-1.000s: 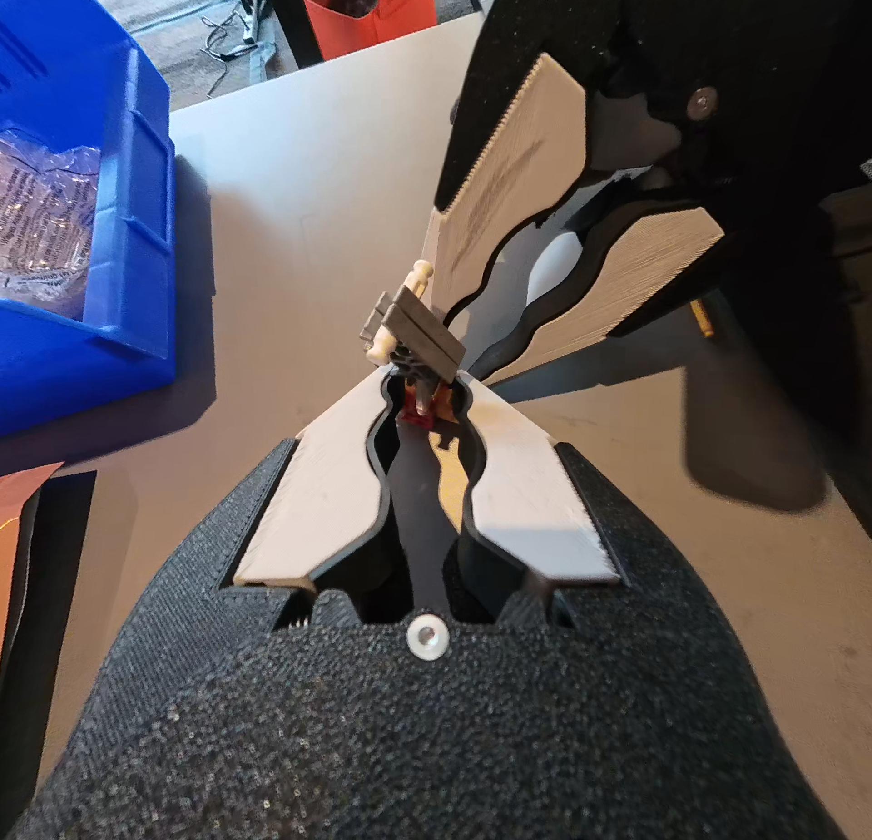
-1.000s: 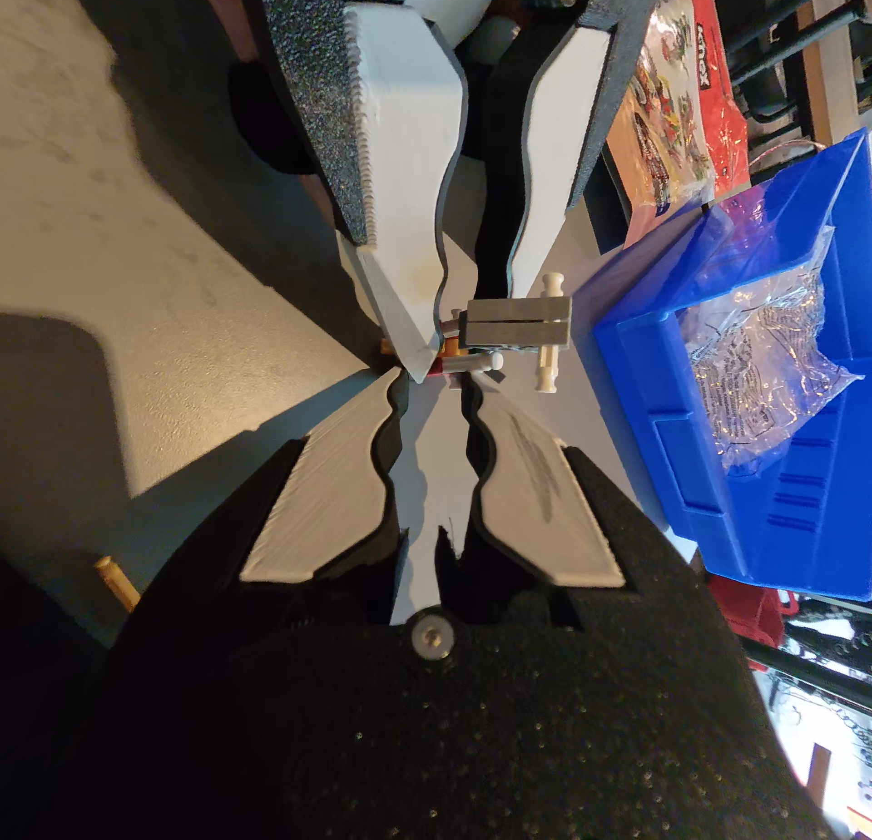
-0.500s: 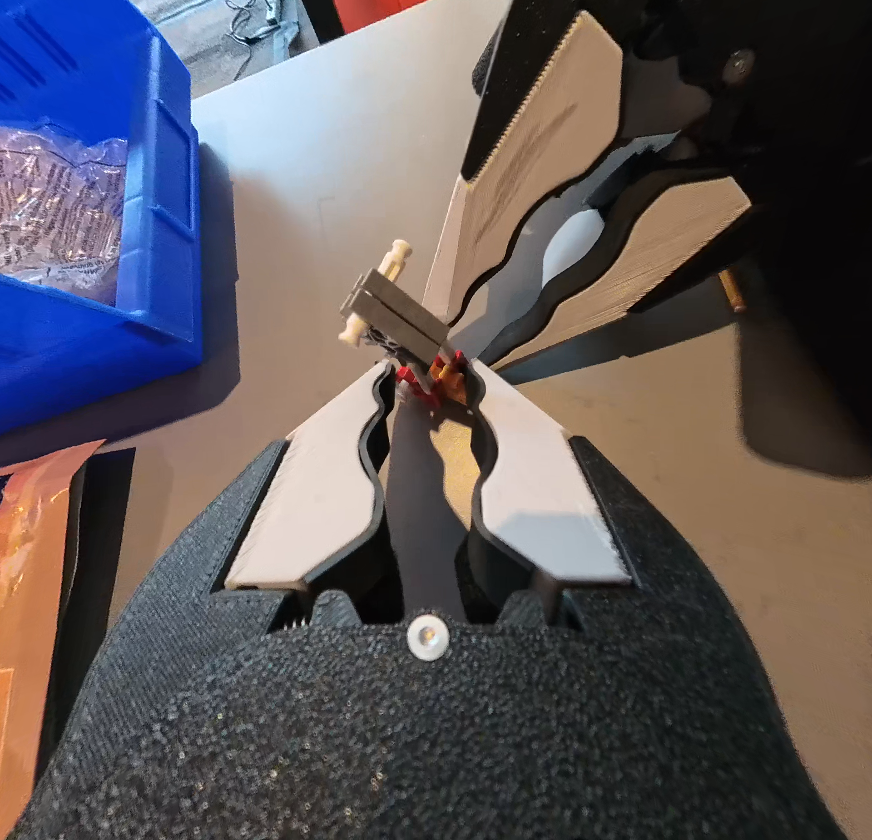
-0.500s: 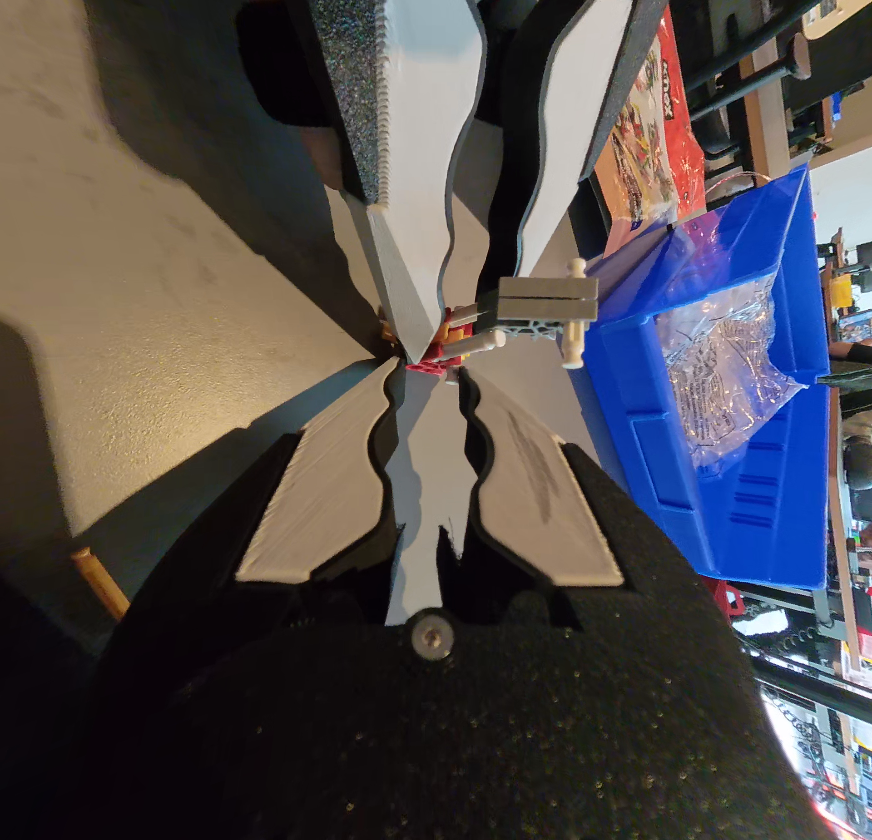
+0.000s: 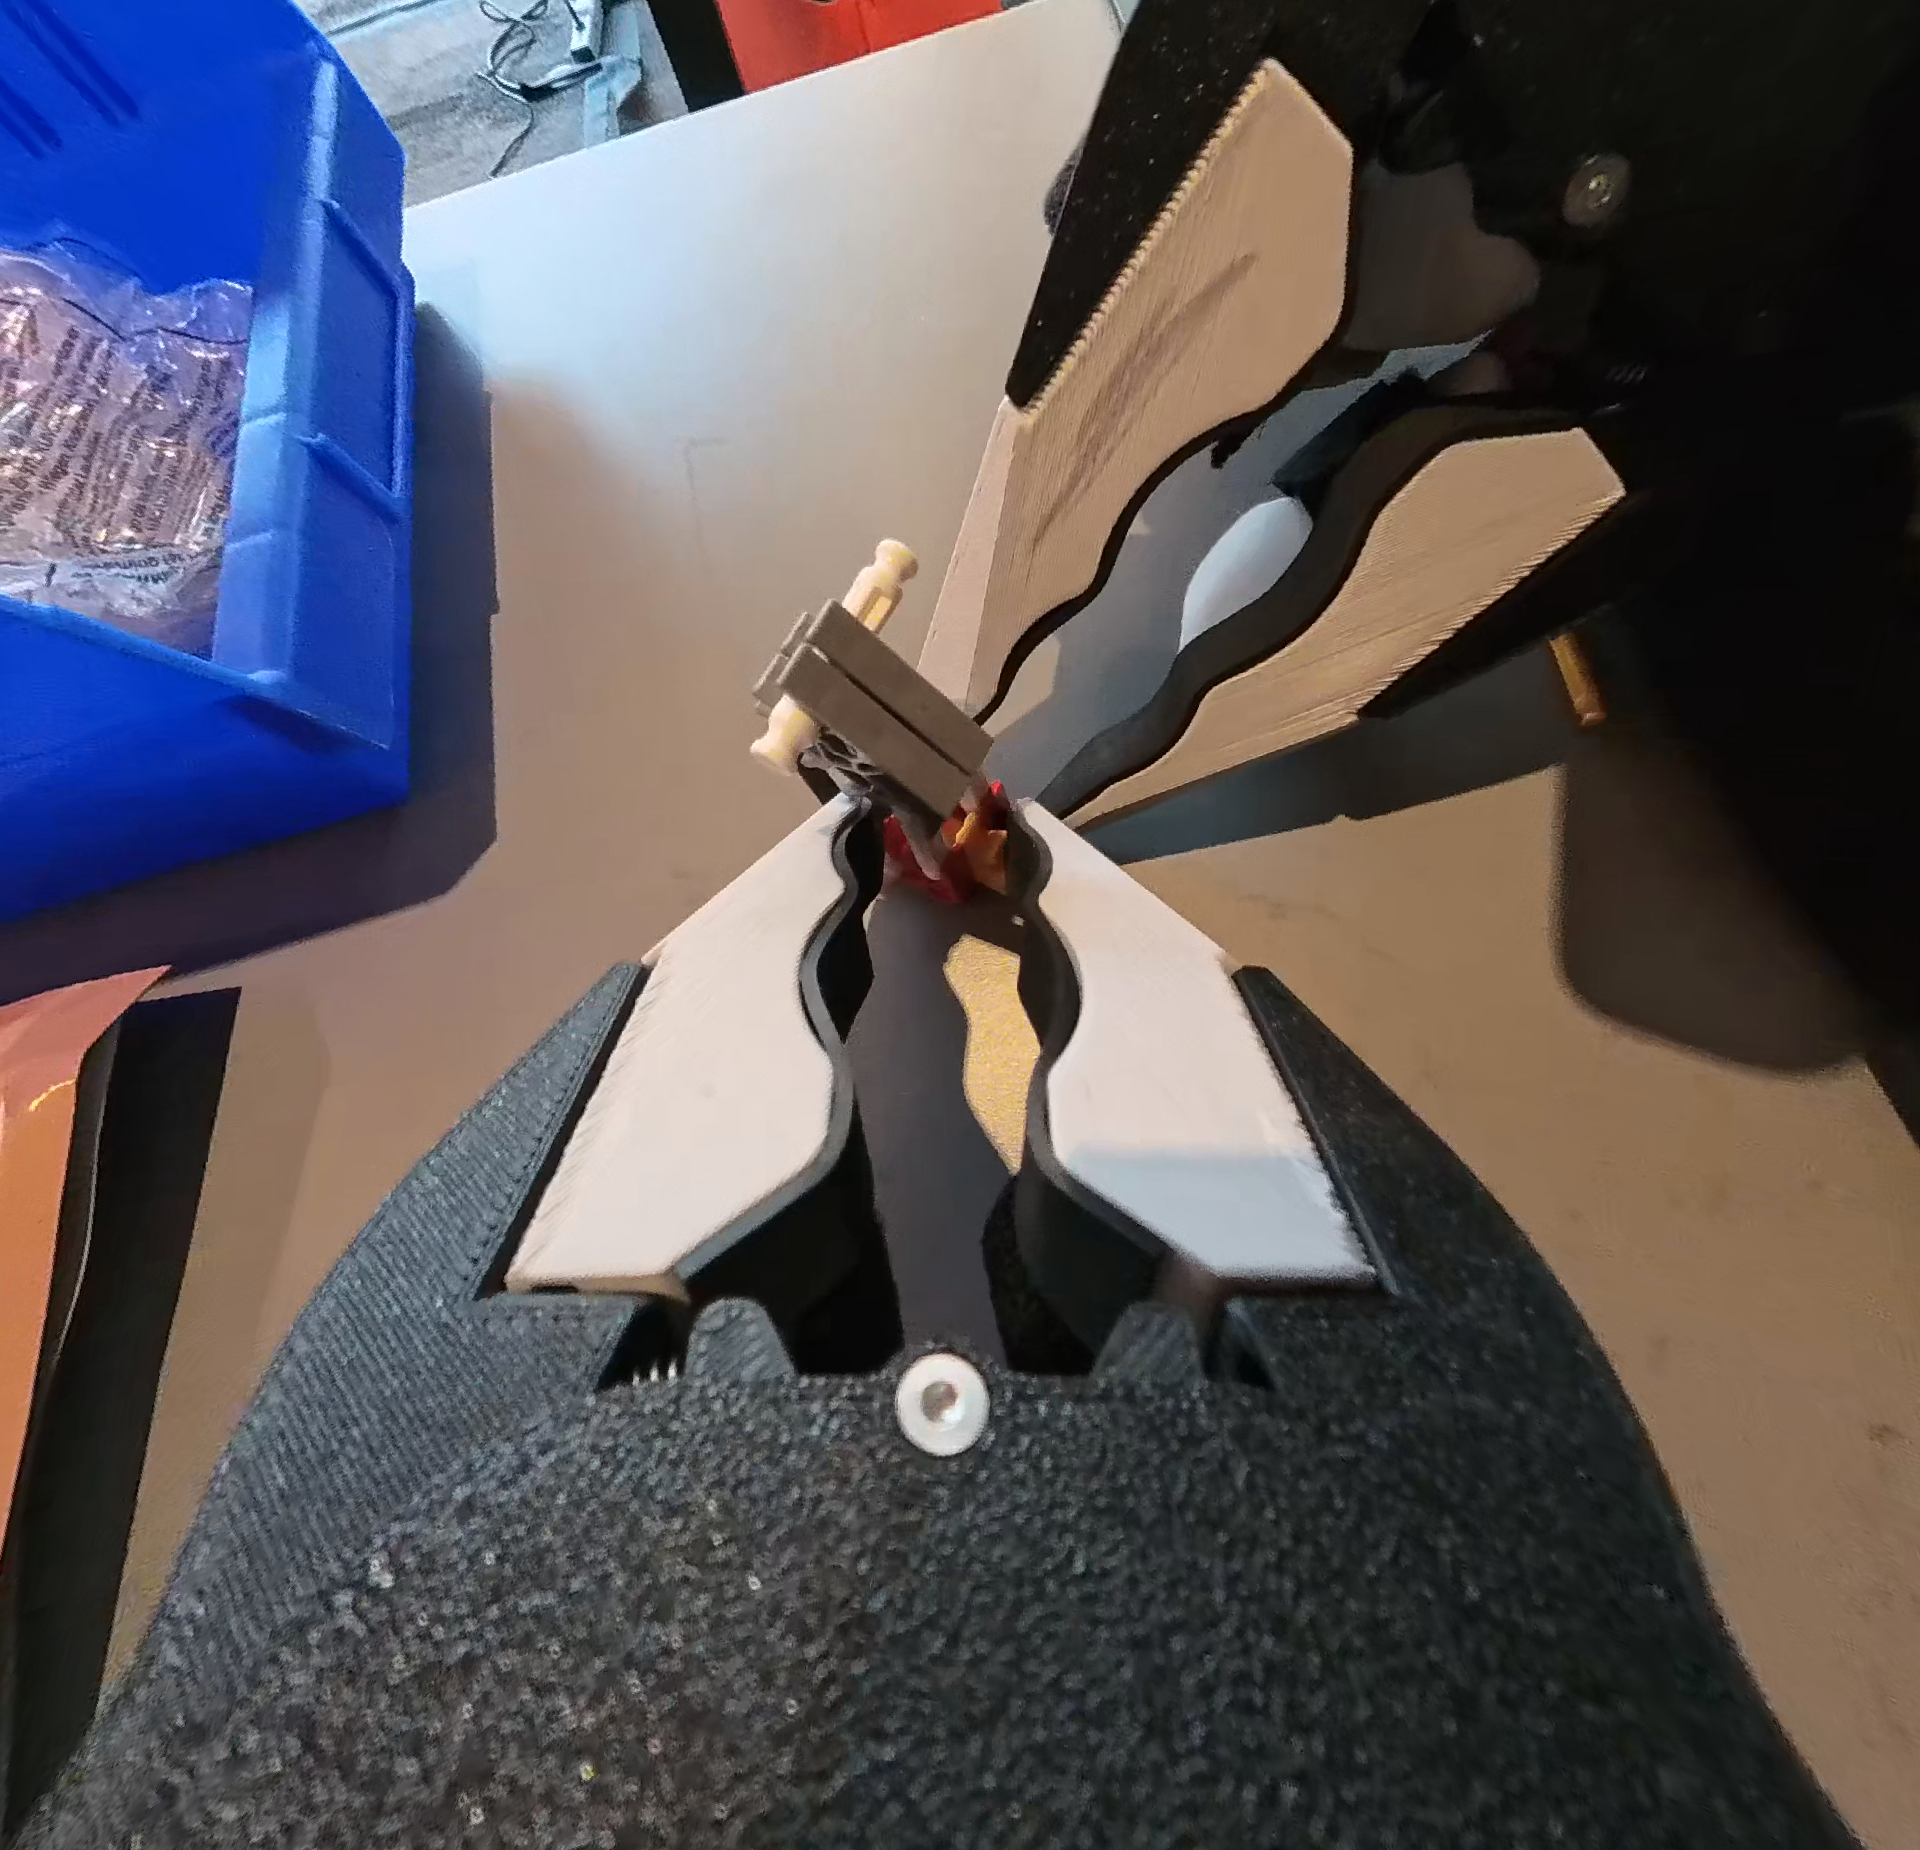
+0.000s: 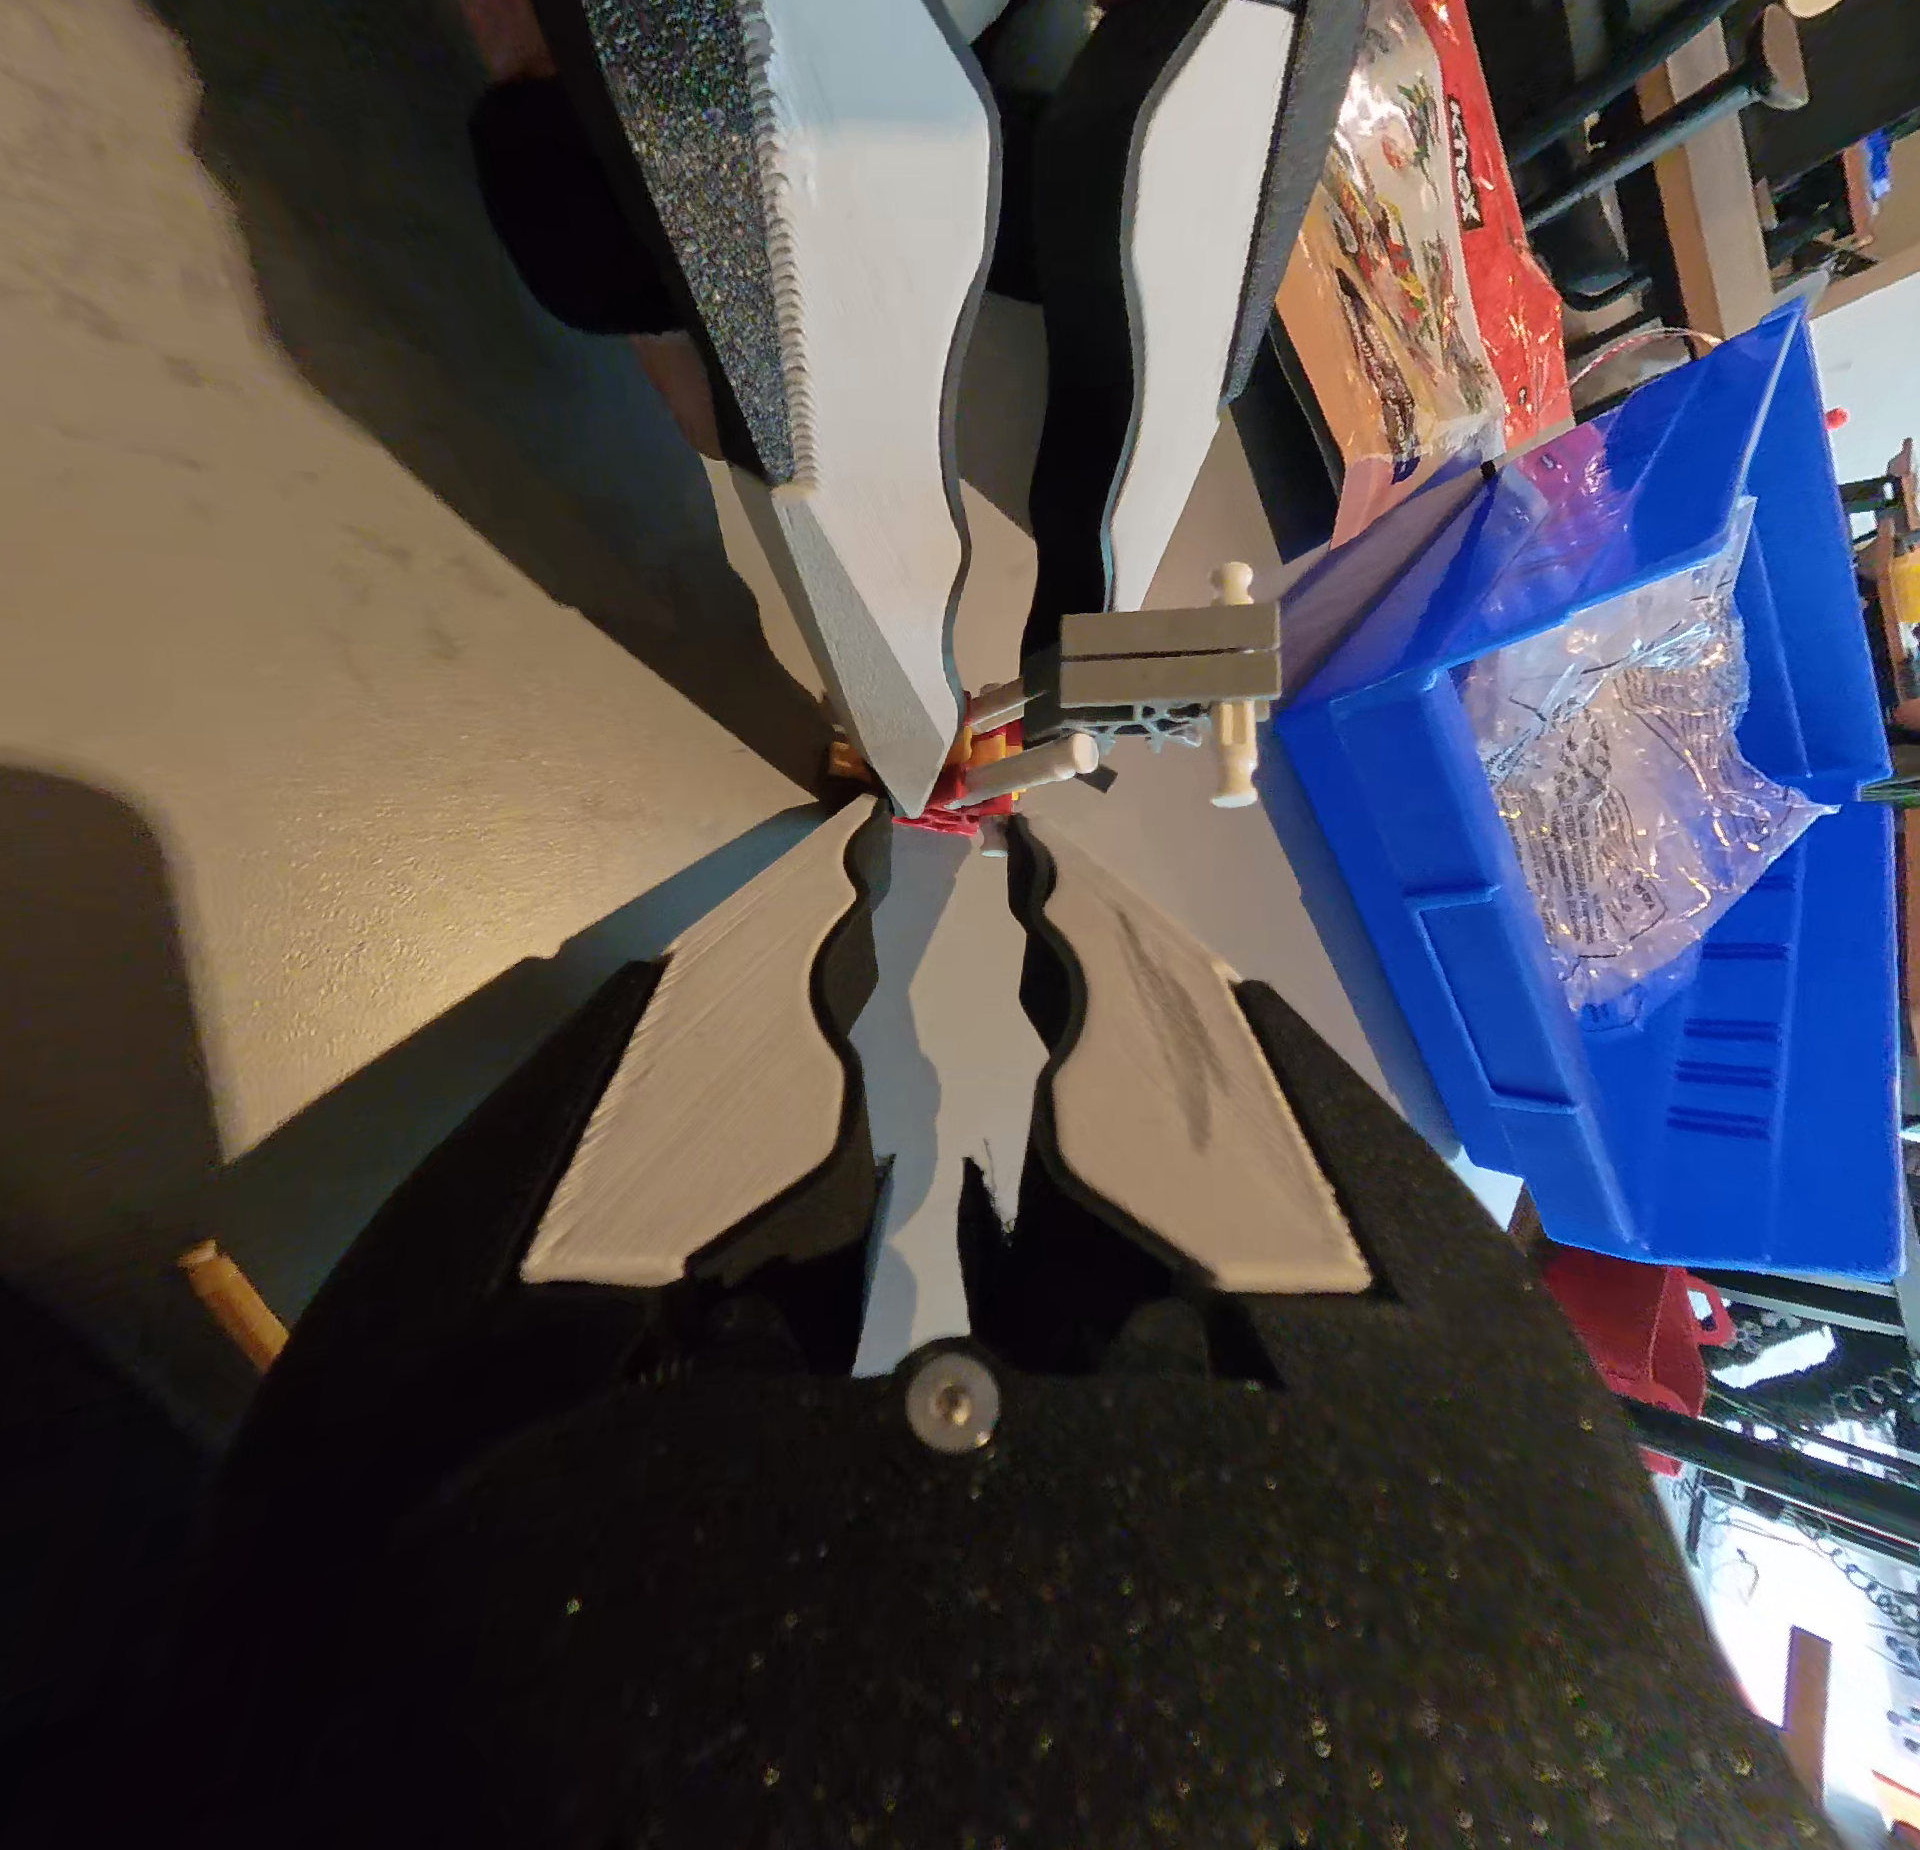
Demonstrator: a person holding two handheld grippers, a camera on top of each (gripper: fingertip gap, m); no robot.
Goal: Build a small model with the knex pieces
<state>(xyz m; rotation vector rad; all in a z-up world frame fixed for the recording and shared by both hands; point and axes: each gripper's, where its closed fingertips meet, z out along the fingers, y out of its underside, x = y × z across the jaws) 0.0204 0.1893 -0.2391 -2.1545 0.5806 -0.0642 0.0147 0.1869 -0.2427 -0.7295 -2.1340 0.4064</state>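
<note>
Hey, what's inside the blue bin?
The blue bin holds a crumpled clear plastic bag with printing on it. The bag covers whatever lies beneath it, and the bin's far end is out of frame.

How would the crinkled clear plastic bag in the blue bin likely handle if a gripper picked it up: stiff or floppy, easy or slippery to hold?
The clear plastic bag looks creased and slumped against the blue bin, so it is probably floppy and would sag from any grip point. Its thin film suggests it is light. The glossy surface may slip between smooth fingers.
</note>
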